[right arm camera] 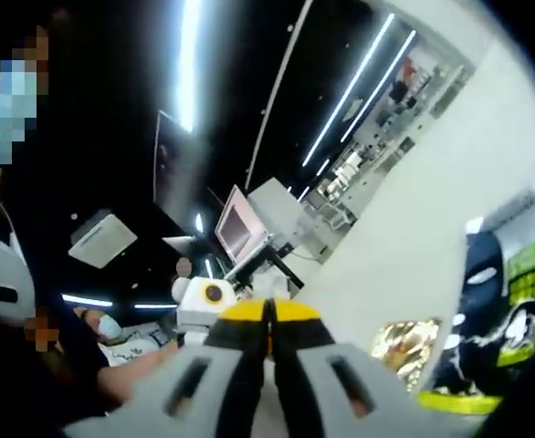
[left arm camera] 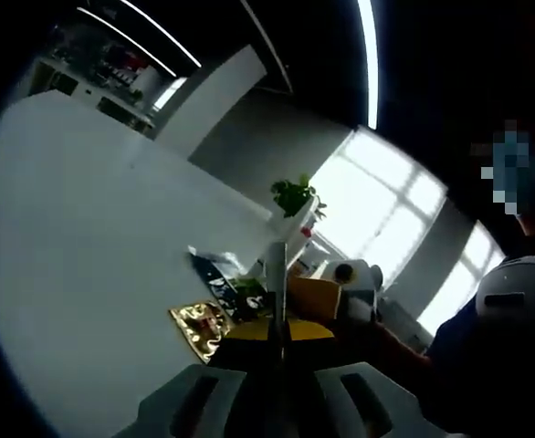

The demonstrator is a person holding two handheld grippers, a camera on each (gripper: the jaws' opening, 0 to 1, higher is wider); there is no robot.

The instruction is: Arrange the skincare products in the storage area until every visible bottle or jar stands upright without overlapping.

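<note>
My left gripper (left arm camera: 278,330) has its yellow-tipped jaws pressed together over the white table (left arm camera: 94,255). A thin pale strip (left arm camera: 275,274) rises just past the tips; I cannot tell whether it is held. Beside the tips lie a gold foil packet (left arm camera: 199,327) and dark printed packets (left arm camera: 222,278). My right gripper (right arm camera: 269,321) is shut too, with nothing visible between its jaws. To its right lie the gold packet (right arm camera: 404,342), dark pouches (right arm camera: 482,274) and a green-labelled pack (right arm camera: 534,260). No bottle or jar can be made out. The right gripper (left arm camera: 318,297) comes in from the right, close to the left one.
A potted green plant (left arm camera: 293,194) stands at the table's far end before bright windows. A person's dark sleeve and body (left arm camera: 496,347) are close on the right. A monitor (right arm camera: 236,224) and shelving (right arm camera: 368,164) stand in the background.
</note>
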